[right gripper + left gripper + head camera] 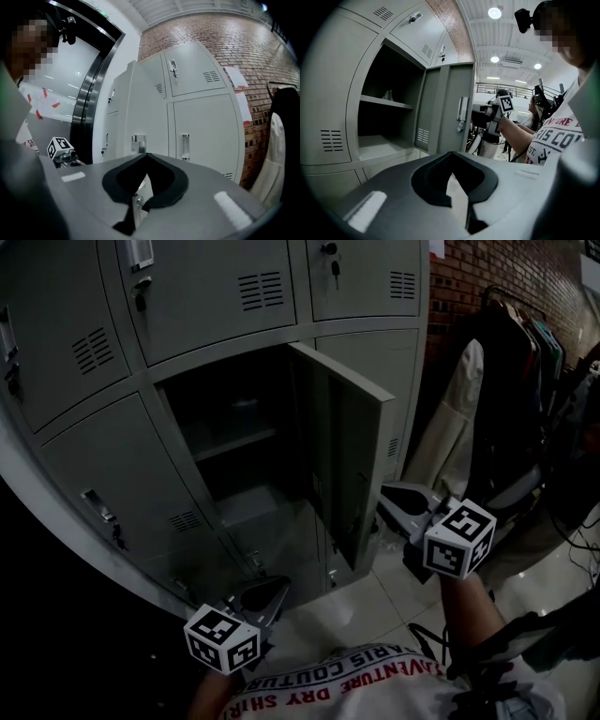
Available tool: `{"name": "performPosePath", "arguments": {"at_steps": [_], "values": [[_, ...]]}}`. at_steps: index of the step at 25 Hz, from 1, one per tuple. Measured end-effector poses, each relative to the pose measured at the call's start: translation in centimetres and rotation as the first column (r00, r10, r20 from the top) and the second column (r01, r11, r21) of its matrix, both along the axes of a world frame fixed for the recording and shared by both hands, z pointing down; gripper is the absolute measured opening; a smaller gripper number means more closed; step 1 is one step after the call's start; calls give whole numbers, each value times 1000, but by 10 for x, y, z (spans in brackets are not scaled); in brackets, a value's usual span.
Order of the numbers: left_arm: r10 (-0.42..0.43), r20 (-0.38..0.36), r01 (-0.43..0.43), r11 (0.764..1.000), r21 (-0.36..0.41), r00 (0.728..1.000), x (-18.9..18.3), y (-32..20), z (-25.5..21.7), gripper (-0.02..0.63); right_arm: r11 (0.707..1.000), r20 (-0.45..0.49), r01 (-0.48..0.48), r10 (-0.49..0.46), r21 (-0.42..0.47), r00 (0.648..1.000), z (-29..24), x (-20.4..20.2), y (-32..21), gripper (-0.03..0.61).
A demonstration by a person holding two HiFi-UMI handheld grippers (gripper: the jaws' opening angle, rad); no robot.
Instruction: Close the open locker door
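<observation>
At locker door [343,451] edge, right claw [387,499] (clenched empty, like left claw [279,587])

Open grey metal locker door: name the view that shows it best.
Head view: the whole open grey metal locker door swung out from its compartment. Left gripper view shows it partly; right gripper view only its outer face.

We find the head view dim, the locker [234,427] interior nearly black. In the left gripper view, ceiling lamps [494,12] glare at upper right. Both gripper views bend strongly and darken at their edges.
</observation>
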State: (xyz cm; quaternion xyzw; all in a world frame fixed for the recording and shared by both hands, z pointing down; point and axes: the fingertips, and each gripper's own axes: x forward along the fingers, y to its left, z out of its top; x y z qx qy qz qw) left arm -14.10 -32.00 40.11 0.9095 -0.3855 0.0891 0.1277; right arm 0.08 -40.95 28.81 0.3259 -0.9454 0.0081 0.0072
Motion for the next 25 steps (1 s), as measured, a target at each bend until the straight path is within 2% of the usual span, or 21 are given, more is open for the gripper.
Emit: {"name": "performPosePath", "arguments": {"at_steps": [5,10,19,25], "values": [[-37,-2,37,999,-3,999,-13,-8,-1,5,995,-7,103,-102,13,995,-2,-32,14,-5],[-86,-3,86,996,-6,996,-30,-12,-1,5,973,-20,230,-230,18,973,-1,-77,21,-5],[-218,-10,218,976,-20,976,-68,-14,-1,5,902,-49,431,-430,11,902,2,-164,13,-5],[-301,-23,300,953,-29,953,-93,-18,1,5,857,-40,515,-515,-16,856,6,-212,-7,-5]]}}
